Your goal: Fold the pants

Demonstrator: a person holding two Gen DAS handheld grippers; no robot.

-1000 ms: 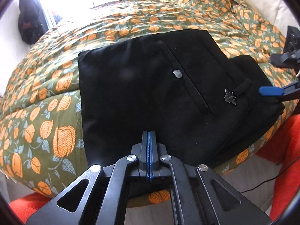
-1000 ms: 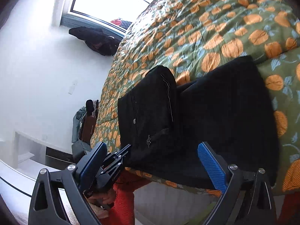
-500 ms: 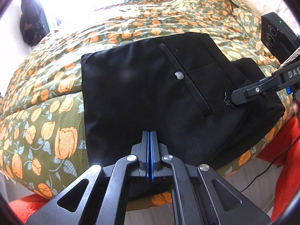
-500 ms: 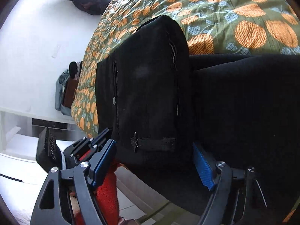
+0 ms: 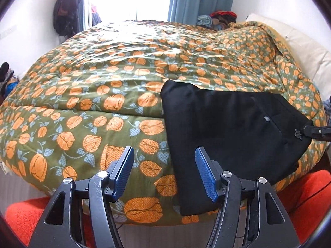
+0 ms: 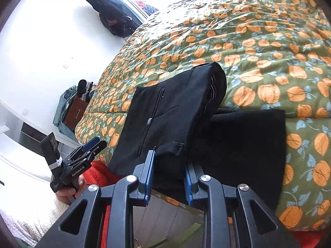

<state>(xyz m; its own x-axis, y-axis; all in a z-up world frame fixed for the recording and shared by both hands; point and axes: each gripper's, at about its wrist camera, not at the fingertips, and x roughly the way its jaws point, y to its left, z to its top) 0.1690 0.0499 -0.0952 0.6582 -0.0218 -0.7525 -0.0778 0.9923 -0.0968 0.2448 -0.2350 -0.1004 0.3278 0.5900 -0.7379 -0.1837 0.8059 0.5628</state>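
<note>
The black pants (image 5: 231,136) lie folded on the flowered quilt (image 5: 115,78) near the bed's front right edge, back pocket and button facing up. My left gripper (image 5: 163,171) is open and empty, just left of the pants' near edge. My right gripper (image 6: 168,175) is closed on the thick waistband end of the pants (image 6: 175,119), with a belt loop beside its left finger. The right gripper's tip shows at the pants' right end in the left wrist view (image 5: 316,132). The left gripper also shows, open, in the right wrist view (image 6: 86,150).
The bed edge drops off right in front of both grippers. An orange rug (image 5: 306,194) lies on the floor below. A white pillow (image 5: 306,53) is at the back right. Dark clothes (image 6: 113,18) hang by the window. A low shelf with a bag (image 6: 72,111) stands at the left wall.
My left gripper has opened, let go of the pants and moved left. My right gripper has closed on the waistband end of the pants.
</note>
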